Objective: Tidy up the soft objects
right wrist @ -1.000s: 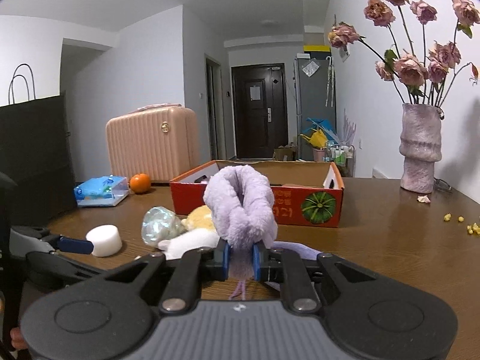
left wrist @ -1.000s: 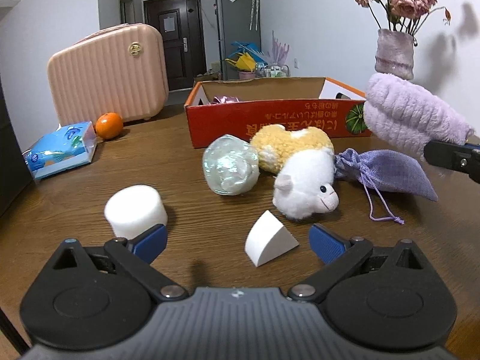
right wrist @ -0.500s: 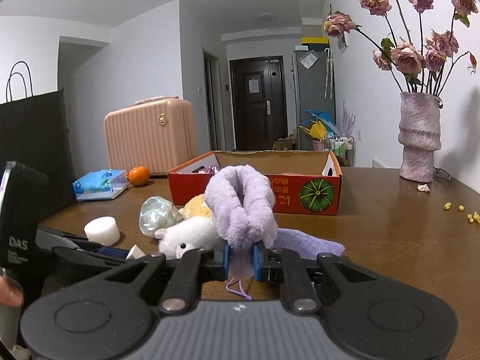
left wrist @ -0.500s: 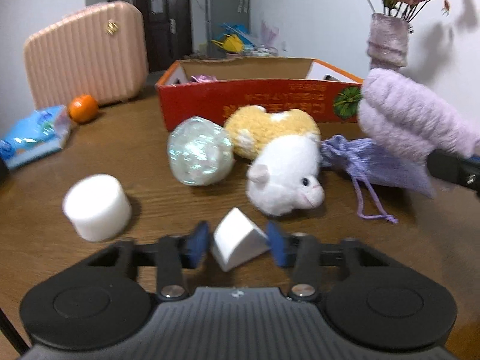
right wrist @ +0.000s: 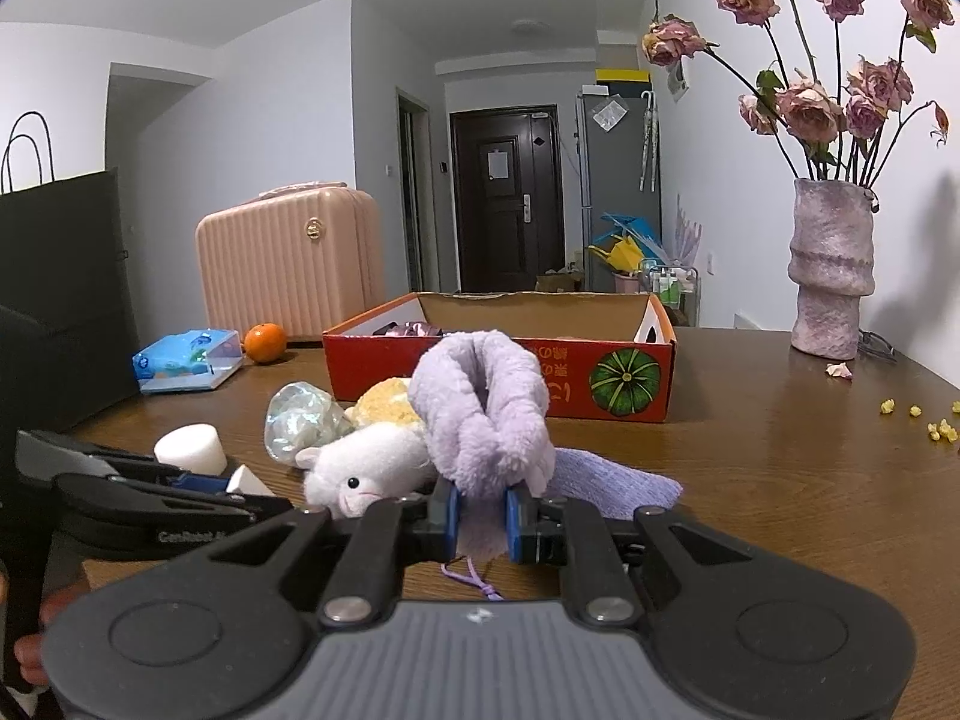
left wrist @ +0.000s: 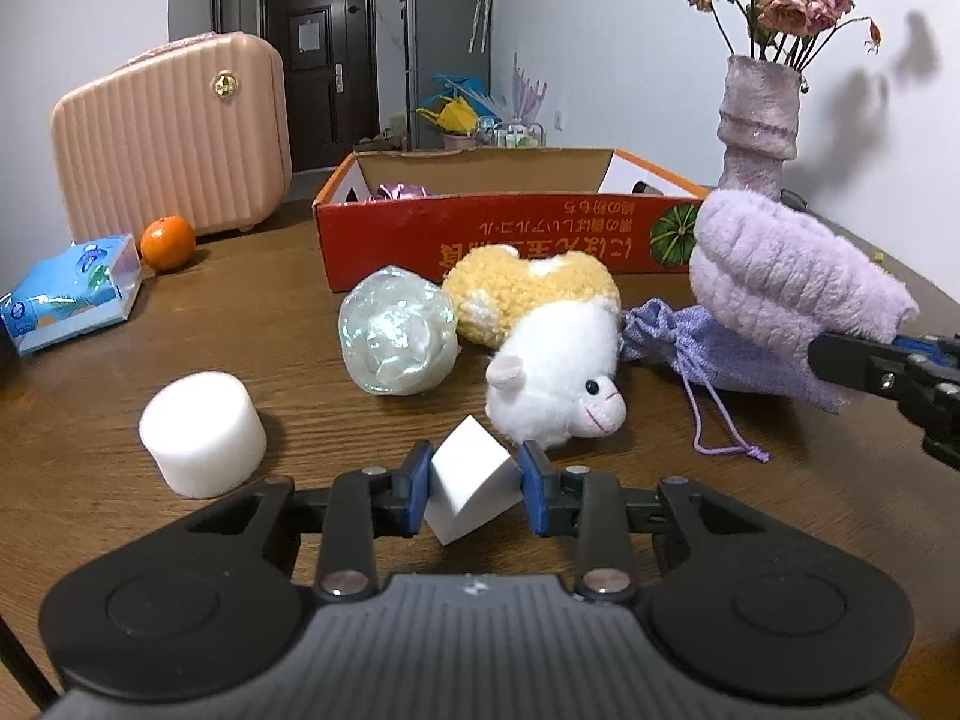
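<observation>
Left gripper (left wrist: 474,489) clamping white wedge (left wrist: 471,492), right gripper (right wrist: 480,519) (beside "GenRobot" lettering) pinching purple plush (right wrist: 483,414)

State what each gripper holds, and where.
Left gripper: white foam wedge, pinched across its sides. Right gripper: fluffy lilac plush roll, by its lower end.

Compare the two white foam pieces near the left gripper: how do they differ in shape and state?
The wedge-shaped foam piece has flat faces and sharp edges; the foam cylinder is round with a flat top. The wedge is clamped between the left gripper fingers, tilted; the cylinder stands upright and untouched on the table, left of the gripper. Both are plain white foam, outside the red box.
</observation>
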Motion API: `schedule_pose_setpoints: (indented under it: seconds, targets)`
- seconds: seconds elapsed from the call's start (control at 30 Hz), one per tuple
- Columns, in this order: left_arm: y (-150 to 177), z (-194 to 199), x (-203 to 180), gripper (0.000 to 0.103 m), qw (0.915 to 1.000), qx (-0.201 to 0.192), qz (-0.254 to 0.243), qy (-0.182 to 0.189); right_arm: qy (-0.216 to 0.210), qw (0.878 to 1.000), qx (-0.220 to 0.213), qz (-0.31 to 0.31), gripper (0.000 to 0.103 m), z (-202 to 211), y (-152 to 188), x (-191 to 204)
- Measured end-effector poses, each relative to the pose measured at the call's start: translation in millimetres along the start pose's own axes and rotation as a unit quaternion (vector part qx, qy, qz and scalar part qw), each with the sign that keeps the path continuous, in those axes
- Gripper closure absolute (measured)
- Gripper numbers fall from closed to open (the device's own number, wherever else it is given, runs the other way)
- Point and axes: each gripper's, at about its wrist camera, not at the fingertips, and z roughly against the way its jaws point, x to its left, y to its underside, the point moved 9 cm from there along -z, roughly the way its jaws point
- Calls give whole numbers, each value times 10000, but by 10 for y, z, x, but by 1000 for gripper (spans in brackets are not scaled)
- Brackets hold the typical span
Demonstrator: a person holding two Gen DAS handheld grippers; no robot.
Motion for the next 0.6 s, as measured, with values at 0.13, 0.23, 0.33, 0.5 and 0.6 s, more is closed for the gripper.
schedule_pose_setpoints:
  seconds: [0.13,0.23,0.33,0.5,0.6]
  targets:
    - [-31,69,9,71,9999,-139,26,-5,12,10000,23,0,89,-8,4,5]
    - [-72,118,28,71,9996,-266,64,-40,34,10000,65,19,89,-25,-3,12]
    - [-109,150,55,71,9994,-328,109,-79,53,10000,63,38,89,-26,-21,16]
    - [-185,249,77,71,9986,-485,167,-94,72,9999,27,70,89,-15,-79,22]
    - [-252,324,80,71,9978,-616,228,-70,76,9999,-15,122,89,-14,-139,33]
